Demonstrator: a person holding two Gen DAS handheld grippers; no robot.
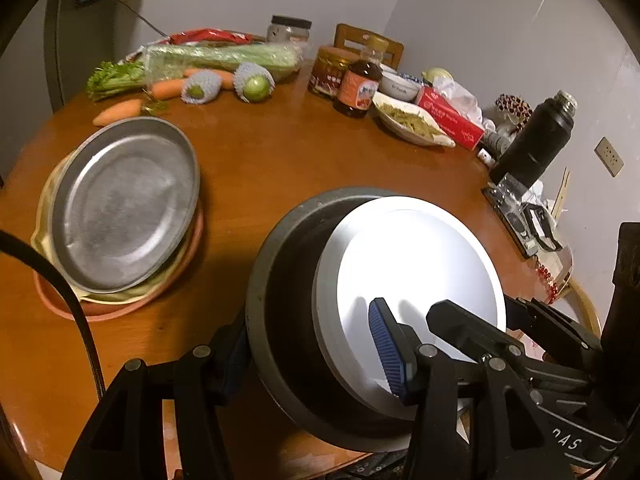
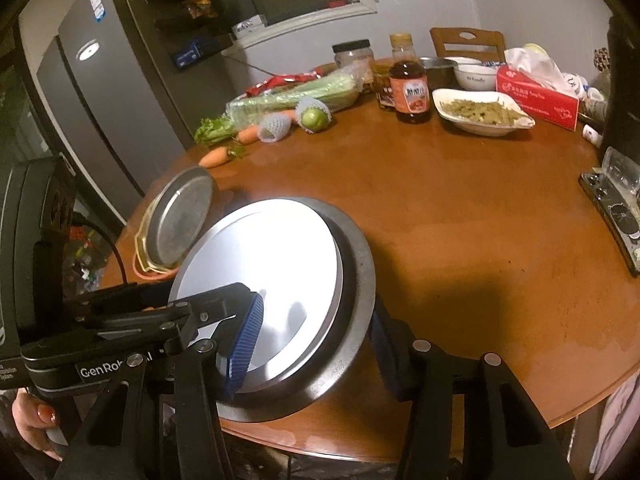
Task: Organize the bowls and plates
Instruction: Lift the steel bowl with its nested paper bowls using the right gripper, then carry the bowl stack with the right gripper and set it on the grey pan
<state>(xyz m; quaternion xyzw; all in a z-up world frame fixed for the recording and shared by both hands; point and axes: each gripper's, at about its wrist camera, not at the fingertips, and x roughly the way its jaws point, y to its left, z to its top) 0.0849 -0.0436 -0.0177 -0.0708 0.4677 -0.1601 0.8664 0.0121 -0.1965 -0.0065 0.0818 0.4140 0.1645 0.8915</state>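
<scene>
We clamp both grippers, left gripper (image 1: 316, 354) and right gripper (image 2: 316, 348), on the metal bowl (image 1: 280, 280) holding white plates (image 1: 420, 264), tilted at the table (image 2: 460, 220) edge, left view alone showing the pink plate (image 1: 120, 308) under the stacked steel plate (image 1: 124, 204), right view a fridge (image 2: 100, 112) beyond.

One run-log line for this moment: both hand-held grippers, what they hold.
left hand-held gripper: shut on metal bowl rim | right hand-held gripper: shut on same rim | white plate: inside, tilted | plate stack: left, apart

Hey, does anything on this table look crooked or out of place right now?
Yes. The round steel plate sits skewed atop the yellow dish and pink plate, not nested. The white plate lies off-centre in the grey metal bowl.
</scene>
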